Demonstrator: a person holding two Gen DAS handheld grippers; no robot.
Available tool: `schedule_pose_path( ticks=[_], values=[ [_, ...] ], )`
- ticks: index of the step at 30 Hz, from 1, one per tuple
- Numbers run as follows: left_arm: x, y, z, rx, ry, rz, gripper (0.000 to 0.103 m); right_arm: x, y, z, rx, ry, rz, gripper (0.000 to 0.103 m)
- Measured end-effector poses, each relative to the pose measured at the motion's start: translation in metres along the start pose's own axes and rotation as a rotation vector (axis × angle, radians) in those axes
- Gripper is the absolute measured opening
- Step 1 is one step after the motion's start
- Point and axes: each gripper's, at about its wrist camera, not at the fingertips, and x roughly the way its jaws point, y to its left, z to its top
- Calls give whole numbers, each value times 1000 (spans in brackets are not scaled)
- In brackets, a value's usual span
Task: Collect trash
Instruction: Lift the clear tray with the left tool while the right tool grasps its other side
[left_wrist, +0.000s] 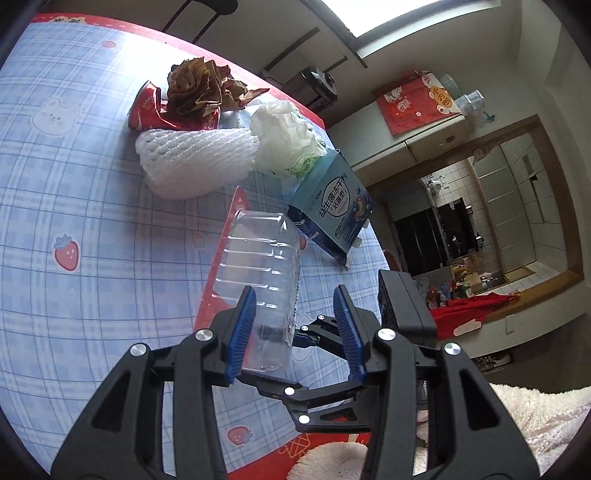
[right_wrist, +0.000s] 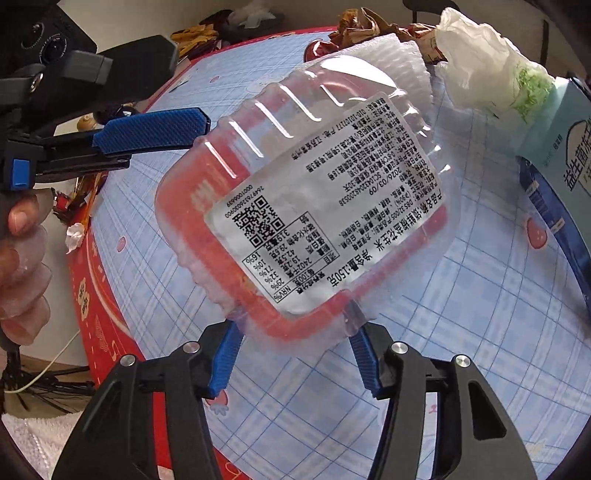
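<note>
A clear plastic food tub (right_wrist: 314, 184) with a white printed label and a red lid side is tilted up off the checked tablecloth, base toward the right wrist camera. Its lower corner sits between the pads of my right gripper (right_wrist: 295, 328), and both pads touch its sides. The left gripper's blue finger (right_wrist: 155, 127) reaches the tub's left rim with its tip only. In the left wrist view the tub (left_wrist: 262, 266) shows between the spread pads of my left gripper (left_wrist: 294, 291). It lies beyond the left pad and apart from the right pad.
More trash lies farther along the table (left_wrist: 74, 206): a white foam net (left_wrist: 192, 162), a crushed red can (left_wrist: 147, 110), brown crumpled paper (left_wrist: 195, 88), a white crumpled bag (left_wrist: 284, 136) and a blue box (left_wrist: 332, 210). The red table edge runs close on the right. A person's hand (right_wrist: 22, 258) holds the left gripper.
</note>
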Motion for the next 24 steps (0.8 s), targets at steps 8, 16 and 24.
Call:
schedule_pose_path(
  ticks=[8,16,24],
  values=[
    [24,-24,3,16,42,-68,46,-11,-22,-12,98,-48,41,53],
    [24,-29,-1,-4,51,-97,46,-17,-28,-13,103,-74,-17,66],
    [33,-32,-7,-19,69,-141,46,-26,-41,-23,135,-94,-94,80]
  ],
)
